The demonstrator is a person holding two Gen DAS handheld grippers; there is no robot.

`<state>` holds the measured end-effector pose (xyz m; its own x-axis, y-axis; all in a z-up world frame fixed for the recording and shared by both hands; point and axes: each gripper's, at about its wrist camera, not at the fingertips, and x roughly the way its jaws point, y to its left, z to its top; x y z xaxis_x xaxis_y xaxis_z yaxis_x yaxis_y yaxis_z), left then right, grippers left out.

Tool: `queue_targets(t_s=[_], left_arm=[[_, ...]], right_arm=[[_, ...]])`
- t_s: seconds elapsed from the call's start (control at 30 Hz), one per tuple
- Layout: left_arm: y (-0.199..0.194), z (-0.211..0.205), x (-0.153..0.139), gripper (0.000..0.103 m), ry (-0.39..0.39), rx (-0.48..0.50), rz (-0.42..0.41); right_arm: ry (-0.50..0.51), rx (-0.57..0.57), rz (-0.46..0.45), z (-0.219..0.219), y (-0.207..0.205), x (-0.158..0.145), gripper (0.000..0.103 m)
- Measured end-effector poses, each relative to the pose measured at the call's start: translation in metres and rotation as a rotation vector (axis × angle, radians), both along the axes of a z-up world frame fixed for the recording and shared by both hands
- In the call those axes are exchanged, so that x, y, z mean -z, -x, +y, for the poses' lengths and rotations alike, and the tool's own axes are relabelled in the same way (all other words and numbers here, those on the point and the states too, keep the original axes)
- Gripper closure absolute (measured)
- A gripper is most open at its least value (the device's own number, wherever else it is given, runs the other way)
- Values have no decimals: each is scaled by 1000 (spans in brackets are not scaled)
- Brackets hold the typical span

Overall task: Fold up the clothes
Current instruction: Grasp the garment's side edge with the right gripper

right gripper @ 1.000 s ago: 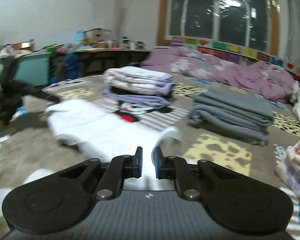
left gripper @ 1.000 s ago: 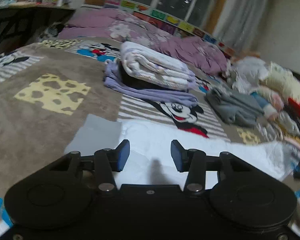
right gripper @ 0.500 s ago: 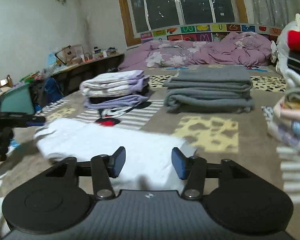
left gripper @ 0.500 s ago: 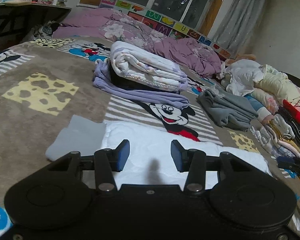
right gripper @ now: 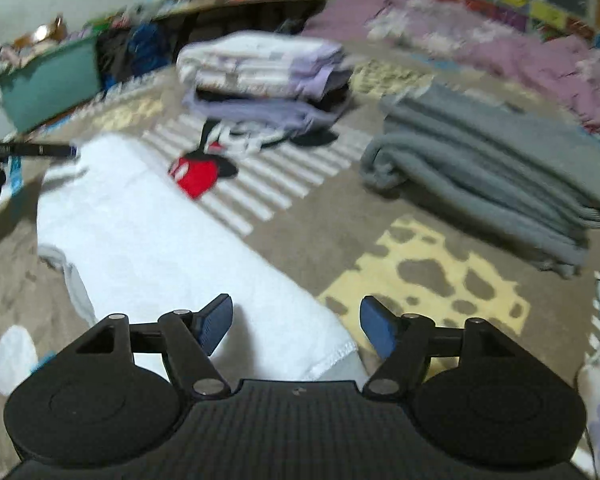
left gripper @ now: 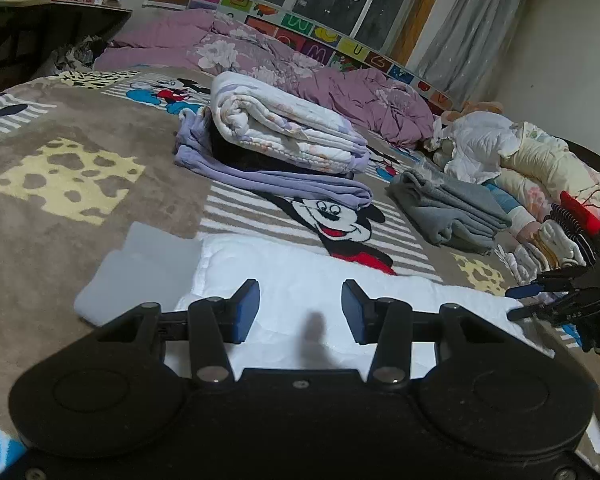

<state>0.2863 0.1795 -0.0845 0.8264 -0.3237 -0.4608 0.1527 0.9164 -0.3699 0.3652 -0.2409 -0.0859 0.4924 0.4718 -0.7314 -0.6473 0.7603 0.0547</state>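
A white garment lies flat in a long strip on the Mickey Mouse blanket, with a pale grey part at its left end. My left gripper is open and empty just above its near edge. In the right wrist view the same white garment stretches away to the left, and my right gripper is open and empty over its near hemmed end. The right gripper also shows at the far right of the left wrist view.
A stack of folded clothes with a white floral one on top sits mid-blanket, also in the right wrist view. A folded grey garment lies to the right. Unfolded clothes pile at far right. A teal bin stands at left.
My right gripper opened, let go of the white garment's end and dropped low over it. The garment now lies flat. My left gripper stayed open and shifted slightly.
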Motion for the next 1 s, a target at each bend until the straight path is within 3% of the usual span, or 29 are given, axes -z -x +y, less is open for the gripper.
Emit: queue_targets(t_s=[0.1,0.2,0.33,0.37,0.4,0.43,0.47,0.53,0.57,0.63,0.77,1.0], left_arm=[[-1,1,1,59,3,-3,3],[-1,-1,0,59,4,2,2],[2,-5,-2,59,-5,12,-10],[3,-5,-3,59,-6,11,-11],[3,-5,-3,59,-6,9,-12],[3,-4,-3,59,-5,7,-11],[3,-3,-3,59,-5,4,-11],[2,-1,-2,59,-1,-2,-8],[2,-1,-2,59,-1,-2,-7],[1,-1,-2,59,0,-1,-5],[1,-2,-3,59,0,5,-7],[4,8,-7,59,79,-7,-16]], right_arm=[[21,-47,-27,5,3,-2,67],[61,-83,-41,10,11,-2,75],[74,-51,-73,7,12,-3,72],[68,-39,-70,5,10,-3,67],[62,-28,-56,4,6,-3,50],[56,-24,-43,4,2,-2,47],[53,-35,-35,4,0,-1,48],[71,-75,-30,10,2,0,68],[85,-93,-36,13,5,0,72],[133,-110,-108,20,15,-2,89],[149,-109,-228,24,39,-12,92],[70,-197,-312,29,94,-35,94]])
